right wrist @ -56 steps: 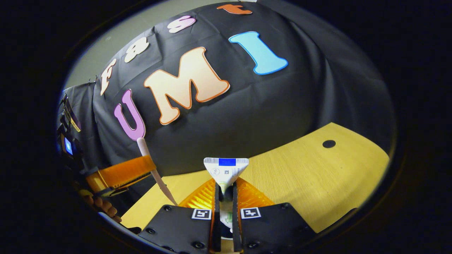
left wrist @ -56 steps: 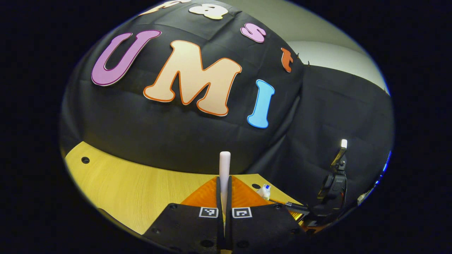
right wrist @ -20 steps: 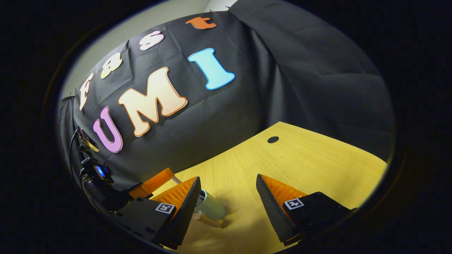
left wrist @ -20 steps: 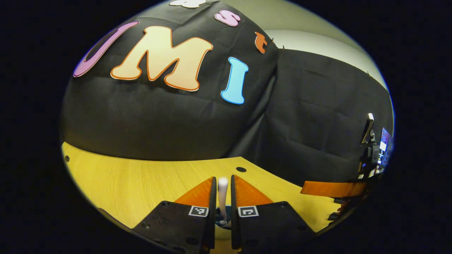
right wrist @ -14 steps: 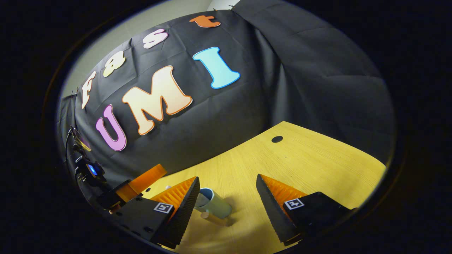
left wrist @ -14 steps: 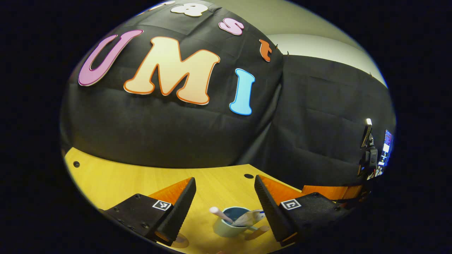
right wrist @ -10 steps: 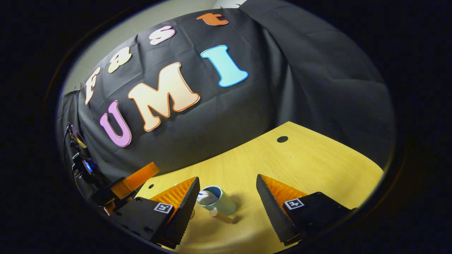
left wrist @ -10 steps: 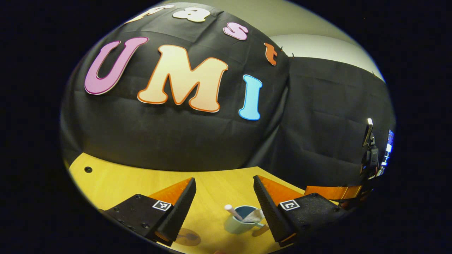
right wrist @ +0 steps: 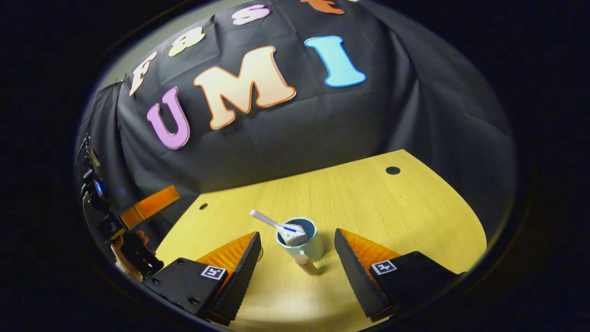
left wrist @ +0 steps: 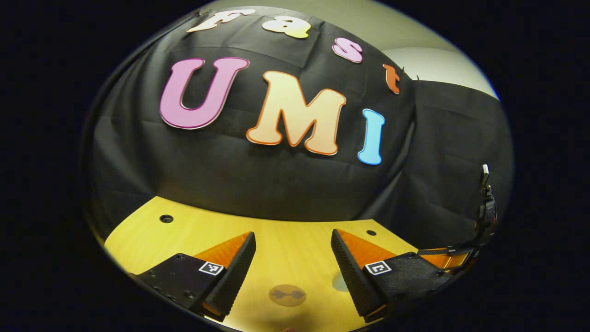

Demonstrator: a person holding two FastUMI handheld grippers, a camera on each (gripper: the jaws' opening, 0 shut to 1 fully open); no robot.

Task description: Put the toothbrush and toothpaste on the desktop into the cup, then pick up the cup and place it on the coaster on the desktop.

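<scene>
Right fingers (right wrist: 295, 258) wide apart, empty | mug (right wrist: 302, 246) straight ahead between them, handle toward the camera | left fingers (left wrist: 292, 258) spread, empty, over probable coaster (left wrist: 287, 295) | right nearer.

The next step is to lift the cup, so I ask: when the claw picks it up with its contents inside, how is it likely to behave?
The cup looks rigid and glazed, so probably slippery. The toothbrush leans far over the rim beside the toothpaste, so it may shift or tip out if tilted. The wooden handle probably offers a surer hold.
</scene>
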